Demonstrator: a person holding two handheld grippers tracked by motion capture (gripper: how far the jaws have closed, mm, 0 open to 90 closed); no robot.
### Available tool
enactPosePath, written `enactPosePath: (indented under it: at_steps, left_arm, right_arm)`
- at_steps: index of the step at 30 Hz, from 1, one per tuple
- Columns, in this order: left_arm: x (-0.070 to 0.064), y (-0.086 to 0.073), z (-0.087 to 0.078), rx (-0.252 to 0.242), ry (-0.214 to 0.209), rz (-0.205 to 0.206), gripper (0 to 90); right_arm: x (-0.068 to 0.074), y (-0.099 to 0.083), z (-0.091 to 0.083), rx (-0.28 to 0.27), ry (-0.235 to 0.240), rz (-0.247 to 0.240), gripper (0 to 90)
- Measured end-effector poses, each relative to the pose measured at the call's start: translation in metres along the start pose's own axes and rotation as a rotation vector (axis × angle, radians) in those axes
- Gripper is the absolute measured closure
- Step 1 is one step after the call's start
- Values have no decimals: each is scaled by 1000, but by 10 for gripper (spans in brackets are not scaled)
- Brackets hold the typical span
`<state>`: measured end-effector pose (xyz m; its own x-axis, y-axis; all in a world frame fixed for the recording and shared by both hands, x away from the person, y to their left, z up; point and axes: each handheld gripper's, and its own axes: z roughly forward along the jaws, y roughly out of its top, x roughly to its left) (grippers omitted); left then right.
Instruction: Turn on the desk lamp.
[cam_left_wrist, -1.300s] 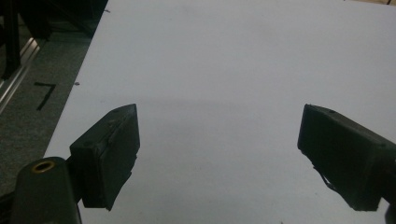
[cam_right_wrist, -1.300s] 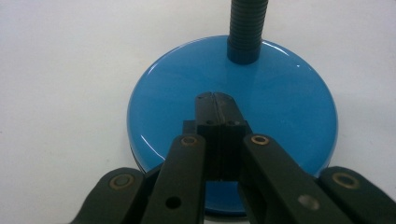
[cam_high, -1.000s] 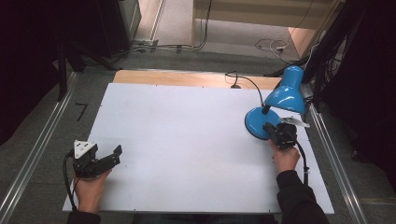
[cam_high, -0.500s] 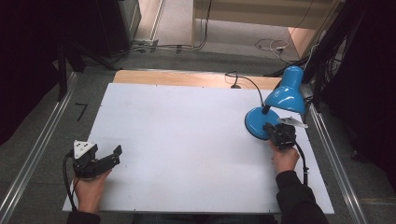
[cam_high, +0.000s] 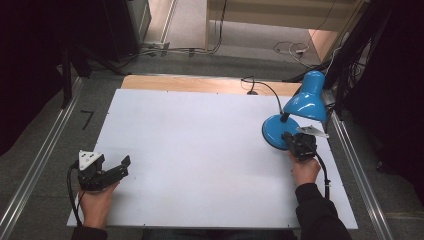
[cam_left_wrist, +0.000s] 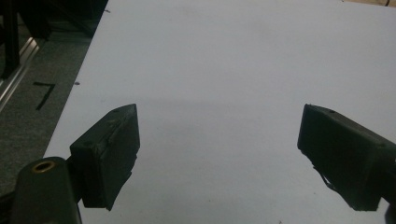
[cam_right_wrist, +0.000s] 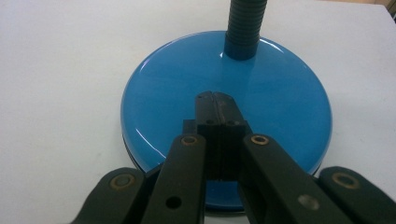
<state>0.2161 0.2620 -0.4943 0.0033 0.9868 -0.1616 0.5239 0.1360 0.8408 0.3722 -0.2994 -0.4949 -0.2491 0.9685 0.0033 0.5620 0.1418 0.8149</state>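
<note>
**Closed jaws on a glossy lamp base, near the table's right edge**

A white tabletop (cam_high: 200, 150) sits on a wooden board in a dim room, with grey floor, metal rails and loose cables around it.

Nearest the person, the left gripper (cam_high: 107, 172) rests at the near-left corner of the table, held in the left hand (cam_high: 95, 205). Its jaws stand wide apart with nothing between them; in the left gripper view there is bare white surface ahead. It is well apart from the lamp and could not steady it quickly.

Farther in, on the right, the right gripper (cam_right_wrist: 217, 105) has its jaws pressed together, and their tip lies over the top of the lamp base (cam_right_wrist: 224, 116), short of the flexible neck (cam_right_wrist: 245, 23). Whether the tip touches the base or hangs just above it cannot be told. No switch is visible under the tip.

Beyond, the blue lamp (cam_high: 295, 117) stands near the right edge of the table, its shade (cam_high: 307, 102) leaning out toward that edge, its cord (cam_high: 265, 90) running to the far side.

The risks, as I judge them: the base is smooth and domed, so a downward push off-centre could make the closed tip skid. A sideways shove could slide the lamp toward the nearby edge, where the overhanging shade would help tip it. A taut cord could also drag it.
</note>
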Motion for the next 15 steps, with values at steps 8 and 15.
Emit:
enactPosePath:
  at_steps: [8, 15]
  left_arm:
    - [0, 0, 0, -1, -2, -2, 134]
    - [0, 0, 0, -1, -1, -3, 134]
  right_arm:
    - [0, -1, 0, -3, -7, -6, 875]
    - [0, -1, 0, -2, -13, -9, 875]
